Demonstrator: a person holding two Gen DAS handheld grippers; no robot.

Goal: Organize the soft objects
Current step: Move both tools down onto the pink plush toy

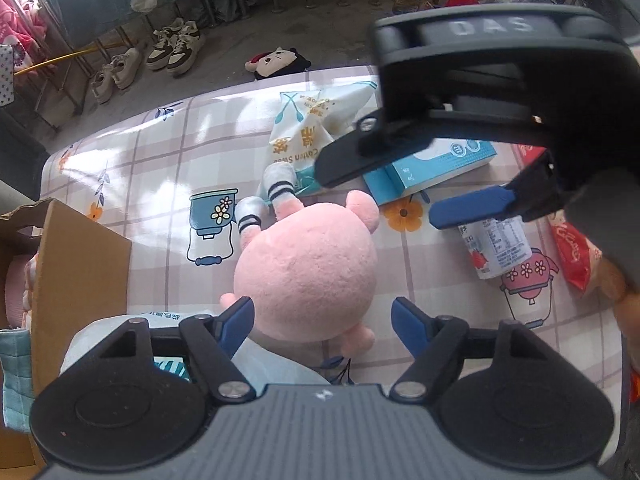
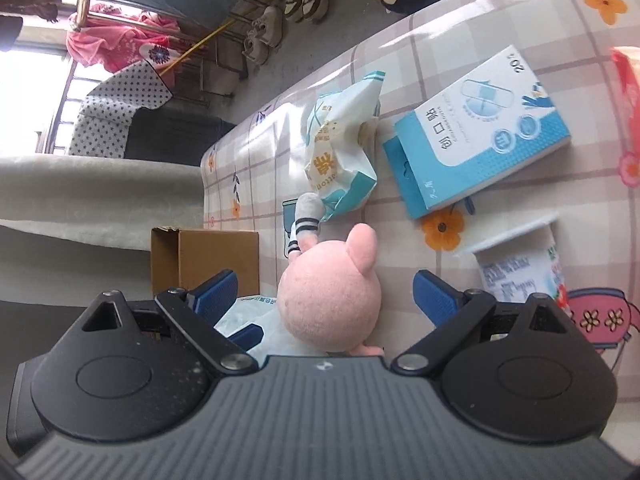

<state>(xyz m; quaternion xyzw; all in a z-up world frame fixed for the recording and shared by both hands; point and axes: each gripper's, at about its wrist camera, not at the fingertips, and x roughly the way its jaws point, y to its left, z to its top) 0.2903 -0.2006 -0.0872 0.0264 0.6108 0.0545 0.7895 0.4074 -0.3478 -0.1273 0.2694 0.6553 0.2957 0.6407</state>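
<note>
Pink plush (image 1: pixel 306 268) lies on the surface (image 1: pixel 160 160), which is covered by a checked, flower-printed cloth. Its rounded body faces both cameras; its striped-sock feet (image 1: pixel 280 186) point away and touch a white cotton-swab bag (image 1: pixel 308 128).

Left hand-held gripper (image 1: pixel 322 320): jaws wide open, blue pads either side of the plush's near end, holding nothing. Whether the pads touch the plush cannot be told.

Right hand-held gripper (image 2: pixel 324 294): jaws also wide open, straddling the plush (image 2: pixel 330 296) from its own angle, nothing gripped. In the left wrist view this gripper (image 1: pixel 400 196) hangs above the far right of the surface, fingers spread over a blue-and-white box (image 1: pixel 436 168).

Cardboard box (image 1: pixel 80 272) stands at the left of the plush; something pink shows inside, not identifiable. A white plastic packet (image 1: pixel 276 364) lies under the plush's near end.

The blue-and-white box (image 2: pixel 480 132) lies flat just beside the swab bag (image 2: pixel 340 148). A yogurt cup (image 2: pixel 520 268) lies on its side to the right of the plush. A red packet (image 1: pixel 568 252) is at the right edge.

Floor beyond: sneakers (image 1: pixel 176 46) and a dark-haired doll head (image 1: pixel 278 62).
</note>
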